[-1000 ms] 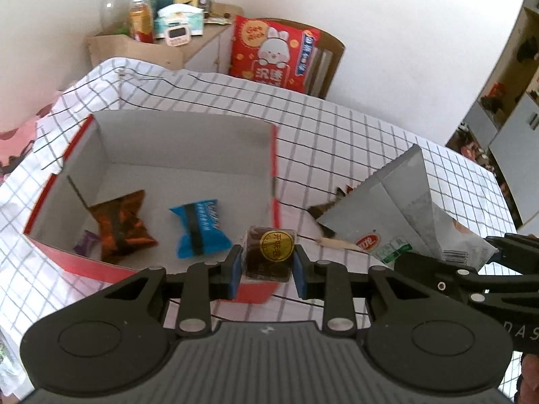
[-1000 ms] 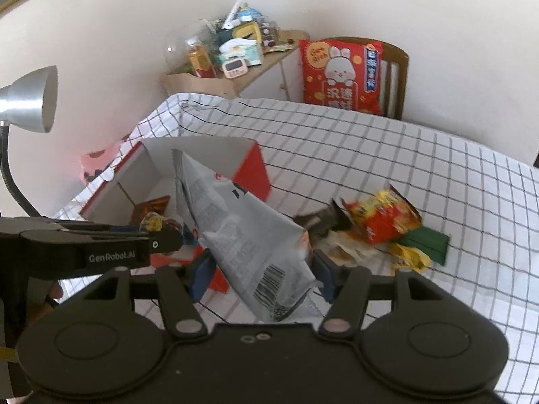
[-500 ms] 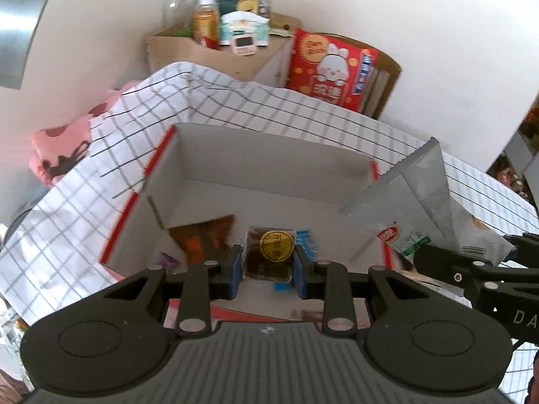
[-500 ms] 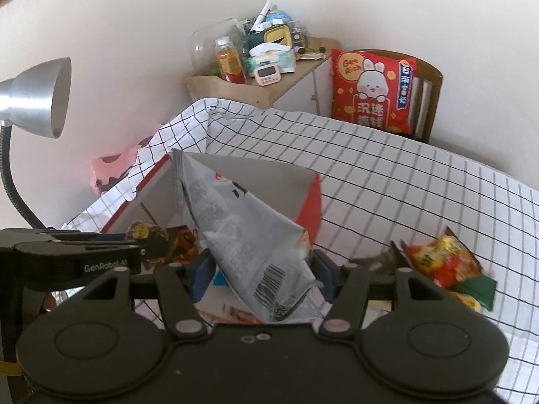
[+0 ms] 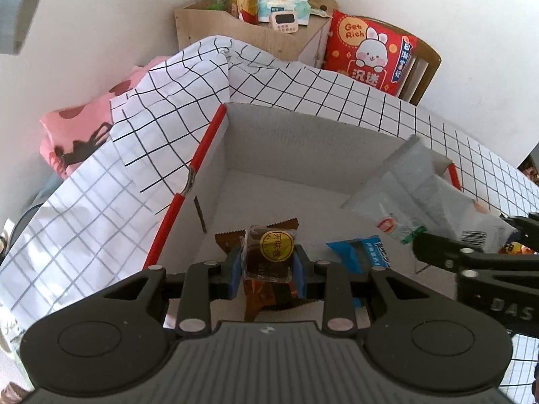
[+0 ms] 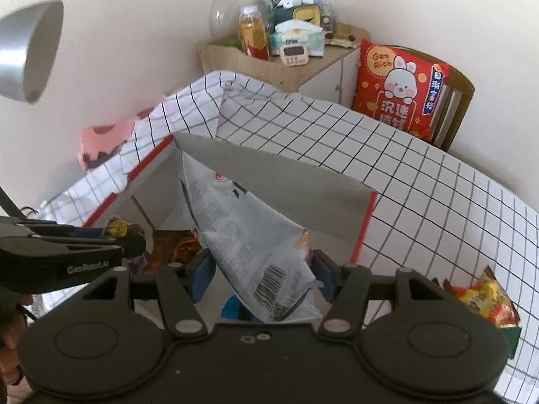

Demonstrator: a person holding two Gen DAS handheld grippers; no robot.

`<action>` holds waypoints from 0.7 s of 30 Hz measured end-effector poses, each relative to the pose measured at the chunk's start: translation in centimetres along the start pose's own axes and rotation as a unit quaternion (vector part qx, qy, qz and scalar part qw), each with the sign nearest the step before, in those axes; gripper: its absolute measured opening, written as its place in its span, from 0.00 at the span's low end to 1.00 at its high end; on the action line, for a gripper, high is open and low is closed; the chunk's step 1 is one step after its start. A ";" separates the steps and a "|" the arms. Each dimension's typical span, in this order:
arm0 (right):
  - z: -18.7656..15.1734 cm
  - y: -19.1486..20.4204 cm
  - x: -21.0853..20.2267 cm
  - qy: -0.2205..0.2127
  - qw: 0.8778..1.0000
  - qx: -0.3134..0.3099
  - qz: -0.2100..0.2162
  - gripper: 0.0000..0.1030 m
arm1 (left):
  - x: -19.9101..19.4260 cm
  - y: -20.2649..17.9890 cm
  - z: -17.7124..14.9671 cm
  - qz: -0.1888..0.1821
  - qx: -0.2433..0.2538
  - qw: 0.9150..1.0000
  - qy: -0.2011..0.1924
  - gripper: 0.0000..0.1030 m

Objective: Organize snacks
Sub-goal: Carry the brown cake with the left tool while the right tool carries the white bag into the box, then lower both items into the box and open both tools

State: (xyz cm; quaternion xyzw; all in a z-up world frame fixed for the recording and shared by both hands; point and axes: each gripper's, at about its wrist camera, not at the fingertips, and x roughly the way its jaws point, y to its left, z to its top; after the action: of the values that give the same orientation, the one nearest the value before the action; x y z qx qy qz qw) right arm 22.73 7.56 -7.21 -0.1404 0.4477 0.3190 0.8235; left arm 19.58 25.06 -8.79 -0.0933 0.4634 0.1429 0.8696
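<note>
A red-edged cardboard box (image 5: 303, 141) sits on the checked tablecloth; it also shows in the right wrist view (image 6: 269, 175). My left gripper (image 5: 267, 261) is shut on a small dark snack pack with a yellow round label (image 5: 269, 252) and holds it over the box interior. My right gripper (image 6: 261, 271) is shut on a large silver snack bag (image 6: 242, 229), held over the box; the bag also shows in the left wrist view (image 5: 421, 202). Inside the box lie an orange-brown packet (image 5: 266, 296) and a blue packet (image 5: 360, 252).
Red-yellow and green snack packets (image 6: 485, 299) lie on the cloth right of the box. A wooden cabinet with bottles and a timer (image 5: 269, 17) and a chair with a red rabbit cushion (image 5: 367, 54) stand behind the table. A lamp head (image 6: 27, 50) hangs at left.
Both grippers have moved left and forward with their snacks, from beside the box's front edge to above its interior. The loose snack pile has slid to the right of view.
</note>
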 end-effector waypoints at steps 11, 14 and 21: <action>0.7 1.1 5.8 0.034 0.998 -0.053 -0.032 0.59 | 4.4 0.1 1.1 0.008 0.016 0.999 0.027 0.29; 0.7 1.3 6.7 0.041 0.997 -0.061 -0.034 0.59 | 5.3 0.1 1.0 0.008 0.013 0.999 0.041 0.29; 0.4 1.5 7.8 0.052 0.996 -0.066 -0.035 0.60 | 6.2 -0.1 1.0 0.013 0.018 0.998 0.051 0.29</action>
State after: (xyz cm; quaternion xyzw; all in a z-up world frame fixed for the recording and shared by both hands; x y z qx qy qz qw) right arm 25.06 11.97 -13.36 -0.2264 0.4630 0.3109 0.7986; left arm 23.71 26.29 -13.41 -0.0783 0.5105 0.1411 0.8446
